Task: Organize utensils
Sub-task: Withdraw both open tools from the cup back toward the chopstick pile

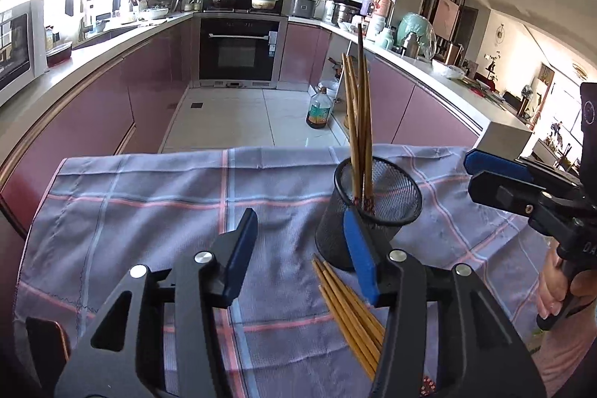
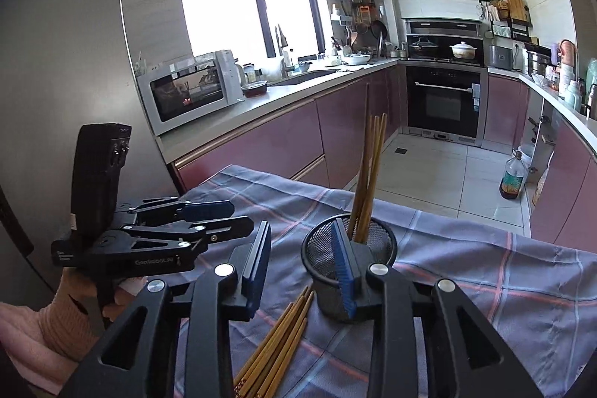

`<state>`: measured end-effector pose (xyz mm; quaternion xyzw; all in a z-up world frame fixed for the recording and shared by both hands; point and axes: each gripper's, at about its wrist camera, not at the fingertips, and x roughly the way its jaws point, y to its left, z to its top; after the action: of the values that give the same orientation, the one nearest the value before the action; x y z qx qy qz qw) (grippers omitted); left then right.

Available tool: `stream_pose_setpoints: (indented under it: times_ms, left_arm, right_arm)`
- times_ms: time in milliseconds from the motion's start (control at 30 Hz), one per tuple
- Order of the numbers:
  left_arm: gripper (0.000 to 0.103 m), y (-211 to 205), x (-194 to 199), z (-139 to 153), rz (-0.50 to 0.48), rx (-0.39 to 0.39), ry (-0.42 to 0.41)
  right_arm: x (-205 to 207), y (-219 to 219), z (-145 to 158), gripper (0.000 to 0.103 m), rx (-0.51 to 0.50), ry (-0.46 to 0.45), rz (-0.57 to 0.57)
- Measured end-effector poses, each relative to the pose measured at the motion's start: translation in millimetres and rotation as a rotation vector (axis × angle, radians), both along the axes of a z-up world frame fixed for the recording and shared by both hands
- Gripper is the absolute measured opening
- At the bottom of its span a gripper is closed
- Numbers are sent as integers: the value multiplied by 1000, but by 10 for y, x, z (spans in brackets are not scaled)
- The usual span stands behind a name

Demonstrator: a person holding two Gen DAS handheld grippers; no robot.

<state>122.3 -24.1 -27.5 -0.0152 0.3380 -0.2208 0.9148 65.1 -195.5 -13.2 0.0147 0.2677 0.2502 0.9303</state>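
A black mesh cup [image 1: 377,207] stands on a checked purple cloth [image 1: 149,211] and holds several bamboo chopsticks [image 1: 358,114] upright. More chopsticks [image 1: 350,316] lie flat on the cloth just in front of the cup. My left gripper [image 1: 298,256] is open and empty, above the cloth left of the cup; its right finger is beside the loose chopsticks. My right gripper [image 2: 302,267] is open and empty, over the loose chopsticks [image 2: 276,345], with its right finger against the cup [image 2: 328,260]. Each gripper shows in the other's view, the right one [image 1: 481,174] and the left one [image 2: 224,215].
The cloth covers a small table whose far edge [image 1: 261,152] drops to a tiled kitchen floor. A brown oil bottle [image 1: 318,109] stands on the floor. Purple cabinets line both sides, with an oven [image 1: 238,47] at the far end and a microwave [image 2: 186,92] on the left counter.
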Motion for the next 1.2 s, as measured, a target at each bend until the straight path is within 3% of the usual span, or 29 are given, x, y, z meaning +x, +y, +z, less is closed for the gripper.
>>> stream_pose_setpoints:
  times_ms: [200,367,533,833,1200]
  left_arm:
    - [48,18,-155,-376,-12,30,82]
    - [48,-57,-295,-660,-52,54,142]
    - [48,-168,-401,-864,-74,86,184]
    - [48,-319,-553,-1068,-111,125,228]
    - [51,-390,-603,-1085,-115,175,213]
  right_arm:
    - [-137,170,-408,33,-84,101,33]
    - [-121,164,-842,33,-83,242,29]
    - [-170,141,-1079,33,-73,307,8]
    - [-274,178,-1240,33,-75,340,3]
    - [-291,241,-1286,33,-135,323,-19]
